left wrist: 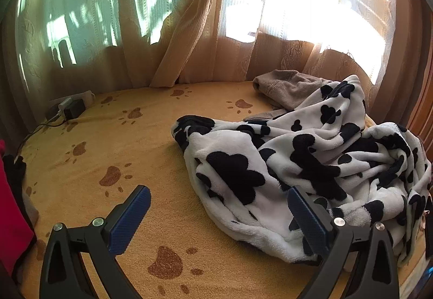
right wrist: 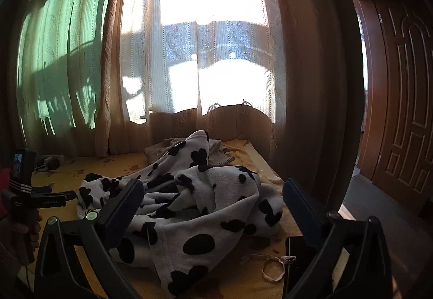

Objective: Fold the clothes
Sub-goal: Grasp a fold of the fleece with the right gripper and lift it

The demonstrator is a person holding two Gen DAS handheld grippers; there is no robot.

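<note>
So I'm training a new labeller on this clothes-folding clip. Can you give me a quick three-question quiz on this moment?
1. True or false: the cow-print garment is neatly folded.
2. Which gripper holds cloth: A left, B right, C neither?
3. What lies behind the garment, nearer the curtain?

Key:
1. False, it lies crumpled.
2. C: the left gripper and right gripper are both open.
3. A grey-brown garment.

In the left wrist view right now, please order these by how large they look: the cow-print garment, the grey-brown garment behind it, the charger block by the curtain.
1. cow-print garment, by far the largest.
2. grey-brown garment, partly hidden and farther away, so it may really be bigger.
3. charger block, smallest, also far away.
</note>
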